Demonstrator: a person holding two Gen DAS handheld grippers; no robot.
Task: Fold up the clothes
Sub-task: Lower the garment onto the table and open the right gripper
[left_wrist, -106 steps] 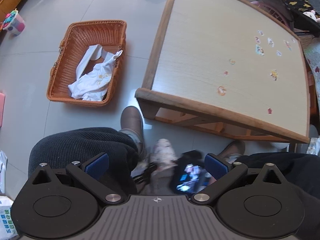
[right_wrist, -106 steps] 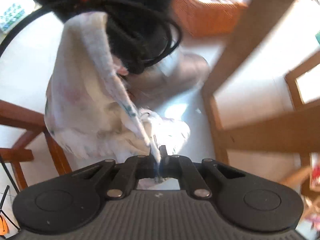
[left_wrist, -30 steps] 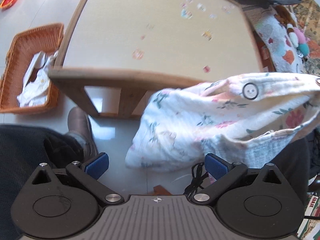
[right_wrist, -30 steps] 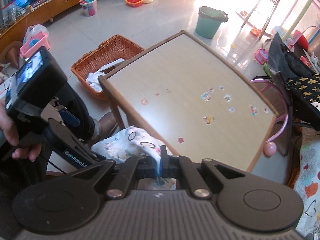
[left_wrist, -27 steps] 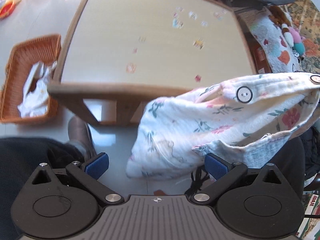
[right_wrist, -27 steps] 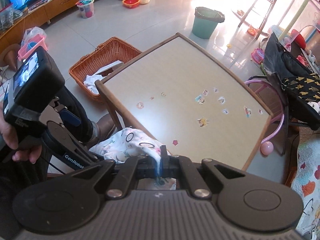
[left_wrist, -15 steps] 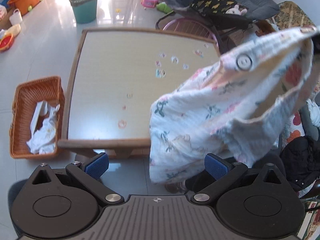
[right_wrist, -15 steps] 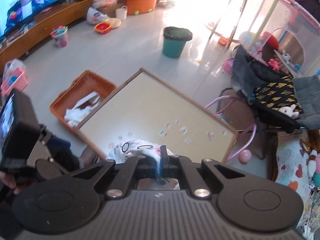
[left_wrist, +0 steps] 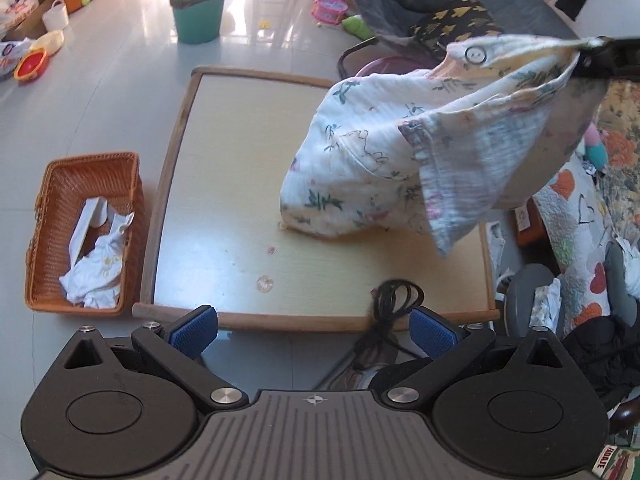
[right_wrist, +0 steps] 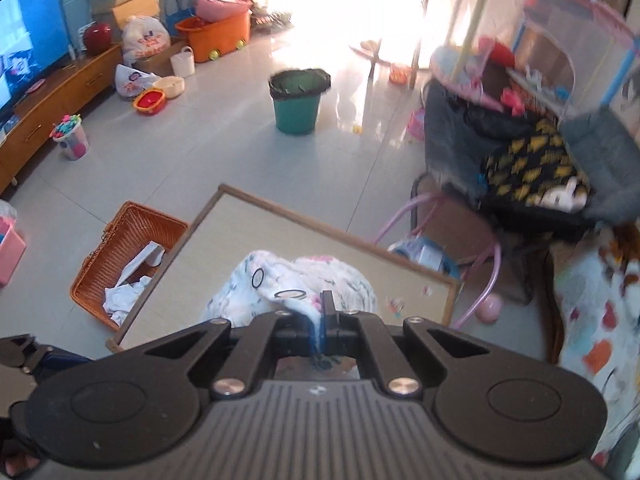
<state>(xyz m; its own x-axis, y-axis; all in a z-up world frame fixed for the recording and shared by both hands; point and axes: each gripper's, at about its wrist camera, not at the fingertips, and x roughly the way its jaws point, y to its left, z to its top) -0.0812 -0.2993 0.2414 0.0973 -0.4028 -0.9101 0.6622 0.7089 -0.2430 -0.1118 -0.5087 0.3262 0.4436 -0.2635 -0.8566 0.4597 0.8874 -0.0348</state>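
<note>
Sunlit tile floor runs all round the low wooden table [left_wrist: 224, 184], and that table is your landmark. Your right gripper [right_wrist: 322, 322] is clenched on one edge of the floral shirt [left_wrist: 372, 160], which hangs from it in a bunch above the table's right half; its lowest folds look to be touching or just brushing the tabletop, though you cannot be sure from these views. Your left gripper [left_wrist: 312, 326] is spread wide with nothing between its blue pads [left_wrist: 194, 326], hovering just off the table's near edge.

By my reading, the step in hand is getting this shirt down flat on the table so it can be folded. To do that well, lower the hanging end toward the table's middle instead of letting it pile up at the right side. Bring your left gripper in to a second point along the same hem or shoulder line, near the button [left_wrist: 475, 55], so the cloth spreads between the two holds. Pull gently apart; the fabric looks thin and crinkled and will likely bunch if dragged.

A black cord [left_wrist: 396, 300] lies over the table's near edge, so keep the cloth from snagging it. Left of the table stands a wicker basket [left_wrist: 56, 200] with white clothes [left_wrist: 96, 264] inside.
</note>
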